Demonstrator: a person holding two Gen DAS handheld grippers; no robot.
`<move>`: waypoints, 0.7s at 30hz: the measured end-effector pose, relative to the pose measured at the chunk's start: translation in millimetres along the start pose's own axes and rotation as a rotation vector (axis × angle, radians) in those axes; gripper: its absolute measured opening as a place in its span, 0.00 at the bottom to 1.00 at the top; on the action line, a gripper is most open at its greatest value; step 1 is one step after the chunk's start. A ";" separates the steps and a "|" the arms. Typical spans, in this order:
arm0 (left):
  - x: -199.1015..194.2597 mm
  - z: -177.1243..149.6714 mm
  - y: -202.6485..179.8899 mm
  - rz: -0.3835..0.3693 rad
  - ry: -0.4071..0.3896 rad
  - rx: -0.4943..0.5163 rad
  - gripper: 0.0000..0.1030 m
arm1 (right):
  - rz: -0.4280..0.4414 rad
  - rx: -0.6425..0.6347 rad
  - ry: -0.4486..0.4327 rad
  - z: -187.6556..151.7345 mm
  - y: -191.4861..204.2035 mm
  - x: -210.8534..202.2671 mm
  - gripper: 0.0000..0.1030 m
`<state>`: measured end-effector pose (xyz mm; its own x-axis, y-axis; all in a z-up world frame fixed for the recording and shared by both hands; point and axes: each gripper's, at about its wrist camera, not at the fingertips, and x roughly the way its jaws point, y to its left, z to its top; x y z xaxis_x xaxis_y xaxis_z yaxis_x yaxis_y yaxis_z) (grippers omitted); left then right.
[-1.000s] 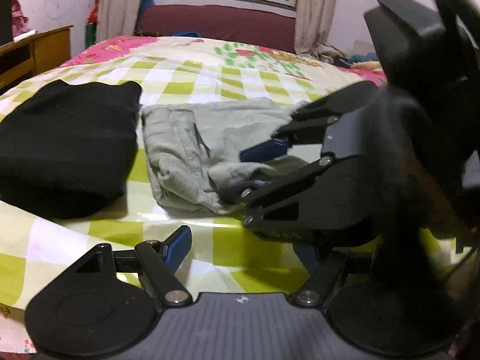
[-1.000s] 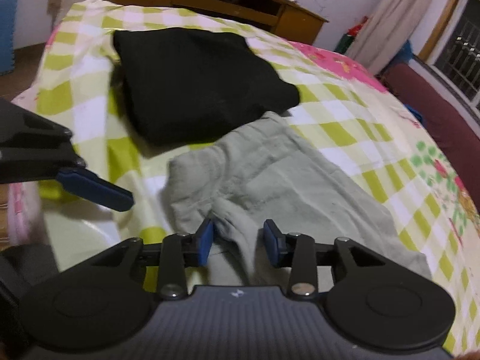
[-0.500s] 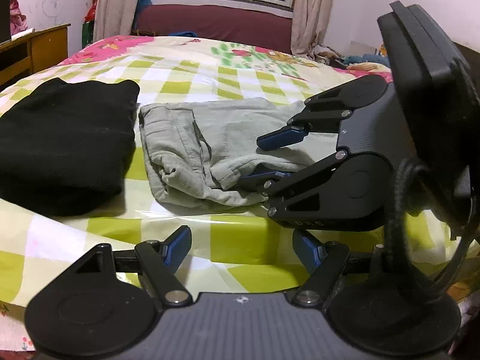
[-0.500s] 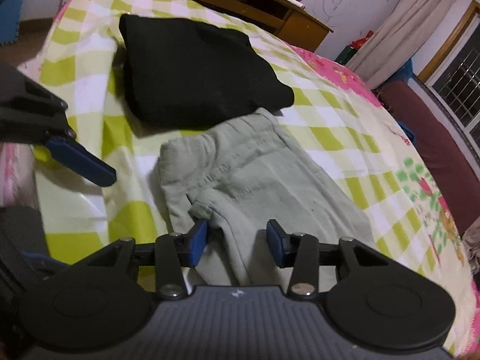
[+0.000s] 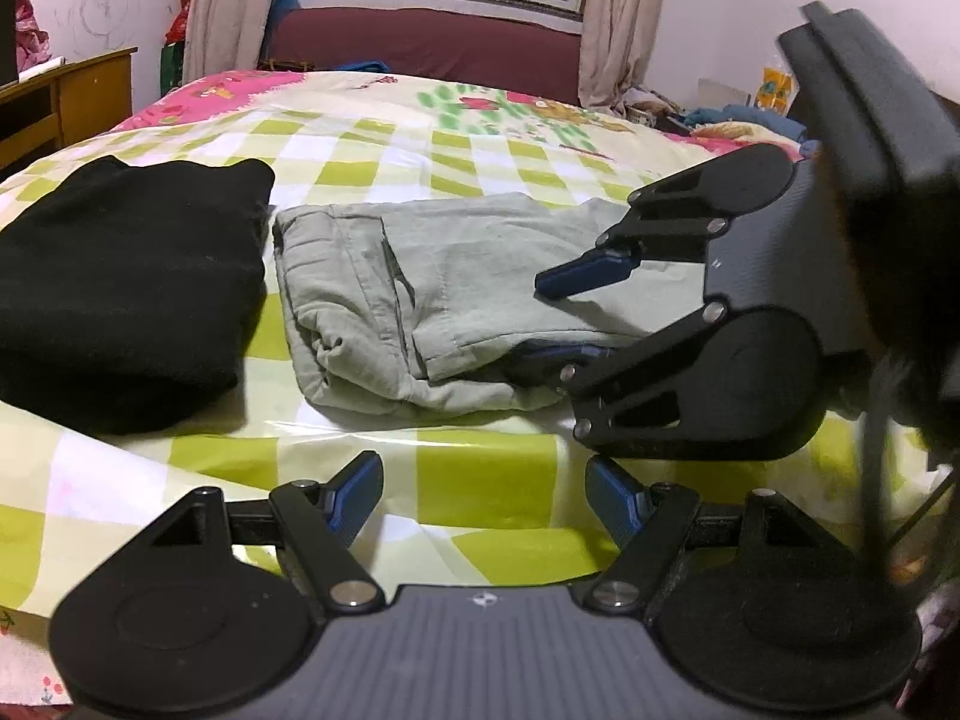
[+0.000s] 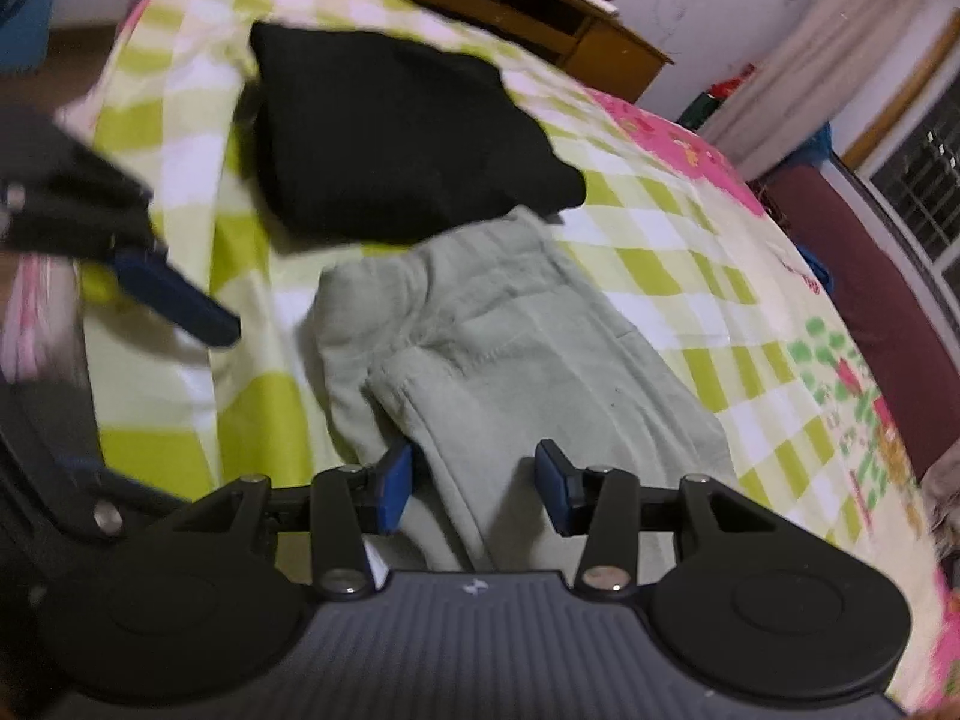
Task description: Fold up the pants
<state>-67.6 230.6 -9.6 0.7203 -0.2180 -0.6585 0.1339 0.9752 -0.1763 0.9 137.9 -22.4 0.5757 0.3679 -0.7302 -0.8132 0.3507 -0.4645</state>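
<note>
The grey-green pants [image 5: 432,294] are lying on the checked bedspread [image 5: 480,468] already doubled into a compact bundle, just beside a folded black garment [image 5: 120,288], so most of the folding is looking done. The right gripper [image 6: 474,483] is sitting with its jaws spread wide around the near edge of the pants, gripping nothing, while the left gripper [image 5: 483,495] is hovering open over bare bedspread. Judging from this, only a final tidy or another fold is remaining.

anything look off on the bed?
Mostly tidy. The grey-green pants lie folded beside the black garment, but their near edge is uneven, with a loose flap turned over. The right gripper is open astride that edge.
</note>
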 end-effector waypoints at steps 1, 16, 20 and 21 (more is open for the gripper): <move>-0.4 -0.4 -0.6 -0.004 0.002 0.004 0.85 | 0.005 -0.009 0.005 -1.0 1.0 0.9 0.44; -0.5 0.2 1.4 -0.023 -0.013 -0.012 0.85 | -0.107 0.166 -0.081 5.6 -4.8 11.4 0.35; 0.7 -1.0 -1.9 -0.004 -0.003 0.012 0.85 | -0.087 0.108 -0.094 5.1 4.4 24.7 0.34; -0.5 -1.8 -1.9 -0.002 -0.007 0.014 0.85 | -0.082 0.124 -0.086 7.2 2.2 25.9 0.23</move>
<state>-69.4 228.8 -10.3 0.7249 -0.2198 -0.6528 0.1447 0.9752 -0.1677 14.7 154.4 -38.7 0.6491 0.4042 -0.6444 -0.7495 0.4845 -0.4511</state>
